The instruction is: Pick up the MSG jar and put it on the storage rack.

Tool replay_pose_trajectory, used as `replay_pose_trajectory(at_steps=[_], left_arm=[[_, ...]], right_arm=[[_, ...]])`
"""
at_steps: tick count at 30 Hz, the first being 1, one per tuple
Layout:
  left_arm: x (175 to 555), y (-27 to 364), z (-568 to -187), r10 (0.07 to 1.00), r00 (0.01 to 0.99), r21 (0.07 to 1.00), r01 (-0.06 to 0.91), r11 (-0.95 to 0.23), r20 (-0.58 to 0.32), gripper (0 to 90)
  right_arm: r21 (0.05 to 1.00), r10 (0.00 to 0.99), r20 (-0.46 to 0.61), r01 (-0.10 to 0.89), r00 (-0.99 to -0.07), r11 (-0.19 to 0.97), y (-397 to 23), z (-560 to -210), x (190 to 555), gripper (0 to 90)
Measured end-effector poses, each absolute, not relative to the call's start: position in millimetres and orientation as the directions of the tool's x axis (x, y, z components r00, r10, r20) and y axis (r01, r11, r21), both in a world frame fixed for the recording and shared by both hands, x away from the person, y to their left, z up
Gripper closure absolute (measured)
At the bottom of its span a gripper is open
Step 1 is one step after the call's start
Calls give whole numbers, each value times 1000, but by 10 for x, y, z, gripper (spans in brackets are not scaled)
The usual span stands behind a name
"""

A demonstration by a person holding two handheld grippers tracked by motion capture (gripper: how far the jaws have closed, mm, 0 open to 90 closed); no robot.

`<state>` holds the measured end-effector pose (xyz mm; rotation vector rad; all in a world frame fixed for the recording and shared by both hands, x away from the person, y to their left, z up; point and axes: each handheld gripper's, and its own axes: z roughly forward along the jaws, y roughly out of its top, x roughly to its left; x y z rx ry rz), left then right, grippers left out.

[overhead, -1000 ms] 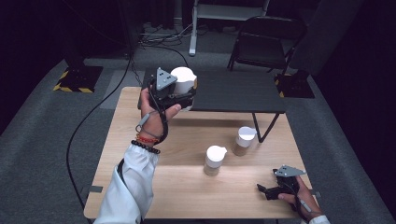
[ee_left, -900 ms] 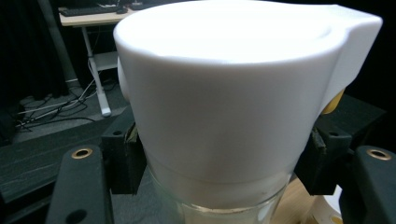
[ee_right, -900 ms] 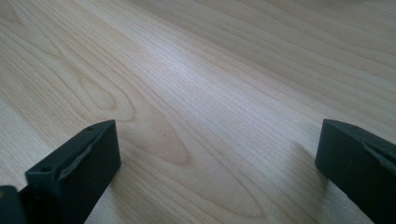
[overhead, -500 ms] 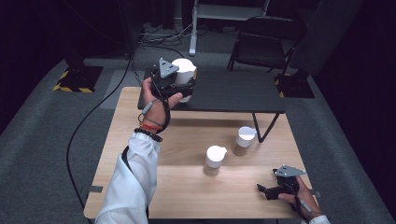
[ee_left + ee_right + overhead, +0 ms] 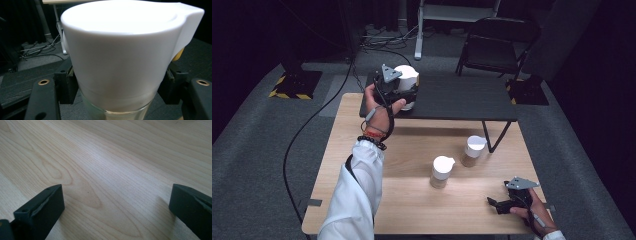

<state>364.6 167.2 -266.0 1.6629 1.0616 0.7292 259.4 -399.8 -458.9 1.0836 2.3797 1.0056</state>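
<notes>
From the high view, my left gripper point(image 5: 404, 94) holds a white-lidded glass jar point(image 5: 406, 86) over the near left corner of the black side table point(image 5: 462, 97), beyond the wooden counter point(image 5: 377, 200). My left gripper view brings that jar point(image 5: 120, 62) up close: the lid has a spout at the upper right, clear glass shows beneath it, and my jaws pinch the jar from both sides. The jar's base is cut off there, so I cannot tell whether it touches the table.

Two more white-lidded jars, one point(image 5: 442, 171) and another point(image 5: 473, 150), stand on the counter, apart from each other. My right gripper point(image 5: 502, 205) rests at the near right corner; its own view shows its jaws spread wide over bare wood grain point(image 5: 105, 170), holding nothing.
</notes>
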Motion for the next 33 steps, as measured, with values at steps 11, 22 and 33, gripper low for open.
replay_pose_trajectory(at_steps=[11,22,33], left_arm=[[3653,1702,-2745,893,450,951,278,-133,-6,294],[3665,1633,-2883,906,423,951,282,-125,-7,230],[3644,1549,-2903,926,378,954,277,-113,0,136]], right_arm=[[721,758,-14,518,-652,460,-3998,-4589,2595,0],[721,759,-13,520,-651,458,-3992,-4587,2598,0],[721,759,-13,520,-651,458,-3992,-4587,2598,0]])
